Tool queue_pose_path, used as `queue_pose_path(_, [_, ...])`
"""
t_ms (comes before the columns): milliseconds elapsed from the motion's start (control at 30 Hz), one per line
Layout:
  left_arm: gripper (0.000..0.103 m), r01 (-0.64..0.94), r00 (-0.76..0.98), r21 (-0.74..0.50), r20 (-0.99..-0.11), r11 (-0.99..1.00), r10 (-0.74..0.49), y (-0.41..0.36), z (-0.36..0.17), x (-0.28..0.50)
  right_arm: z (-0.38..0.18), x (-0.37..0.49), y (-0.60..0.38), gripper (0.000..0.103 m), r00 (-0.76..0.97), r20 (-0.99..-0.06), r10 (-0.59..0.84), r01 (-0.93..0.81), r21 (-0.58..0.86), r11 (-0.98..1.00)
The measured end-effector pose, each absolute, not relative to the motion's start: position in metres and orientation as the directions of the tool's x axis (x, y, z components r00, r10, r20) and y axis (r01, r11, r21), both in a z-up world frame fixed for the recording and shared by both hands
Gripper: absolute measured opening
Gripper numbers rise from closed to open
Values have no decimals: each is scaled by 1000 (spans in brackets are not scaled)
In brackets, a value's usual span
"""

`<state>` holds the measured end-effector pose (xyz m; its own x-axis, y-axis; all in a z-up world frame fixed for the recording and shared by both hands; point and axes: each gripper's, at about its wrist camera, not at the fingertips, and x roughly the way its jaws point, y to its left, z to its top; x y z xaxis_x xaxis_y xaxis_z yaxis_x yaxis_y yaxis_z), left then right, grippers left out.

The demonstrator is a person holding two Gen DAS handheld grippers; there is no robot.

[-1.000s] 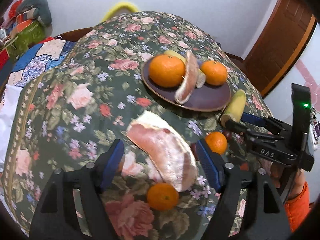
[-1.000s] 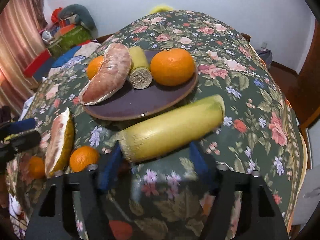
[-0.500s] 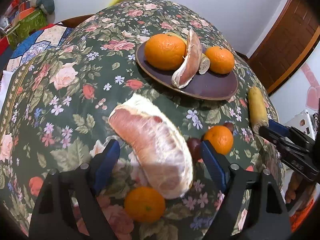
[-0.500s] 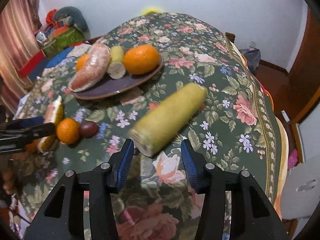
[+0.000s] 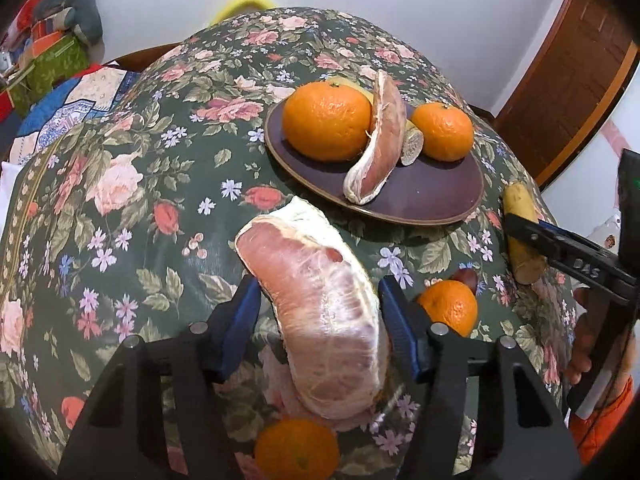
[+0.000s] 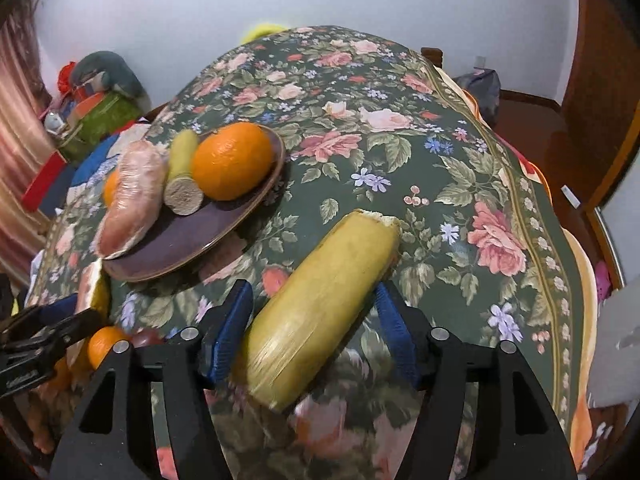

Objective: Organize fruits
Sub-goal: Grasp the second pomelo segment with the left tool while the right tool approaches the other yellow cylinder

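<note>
A peeled pink pomelo segment [image 5: 320, 320] lies on the floral tablecloth between the pads of my left gripper [image 5: 318, 308]. Its jaws are closing, and both blue pads touch the segment's sides. A yellow-green sugarcane piece [image 6: 320, 308] lies on the cloth to the right of the brown plate [image 6: 192, 240]. My right gripper [image 6: 312, 312] straddles it with its jaws opening, the pads just off its sides. The plate [image 5: 432, 200] holds two oranges [image 5: 326, 120], another pomelo segment [image 5: 380, 140] and a short cane piece [image 5: 412, 146].
A small orange [image 5: 450, 306] and a dark round fruit [image 5: 466, 276] sit just right of the left gripper. Another small orange [image 5: 296, 448] lies under it. The table's edge drops off close on the right [image 6: 560, 300]. A person's hand in an orange sleeve [image 5: 600, 420] holds the right gripper.
My left gripper came down over the pomelo segment and narrowed its jaws onto it. The sugarcane piece, lifted beside the plate earlier, now lies on the cloth, and the right jaws have widened around it.
</note>
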<state>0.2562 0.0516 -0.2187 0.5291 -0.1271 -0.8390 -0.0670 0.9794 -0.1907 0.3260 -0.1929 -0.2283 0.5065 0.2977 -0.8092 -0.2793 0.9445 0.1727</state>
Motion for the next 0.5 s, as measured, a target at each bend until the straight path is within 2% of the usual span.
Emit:
queue_pose_path(133, [59, -71, 549, -184, -828, 980, -116, 51, -219, 254, -231, 325, -185, 63, 519, -809, 275, -301, 128, 945])
queue_pose_path(300, [52, -70, 552, -184, -826, 980, -115, 51, -215, 249, -228, 314, -191, 45, 498, -801, 333, -352, 164, 921])
queue_pose_path(500, [51, -79, 557, -189, -822, 979, -114, 53, -209, 240, -224, 279, -191, 40, 487, -809, 329, -430, 106, 897])
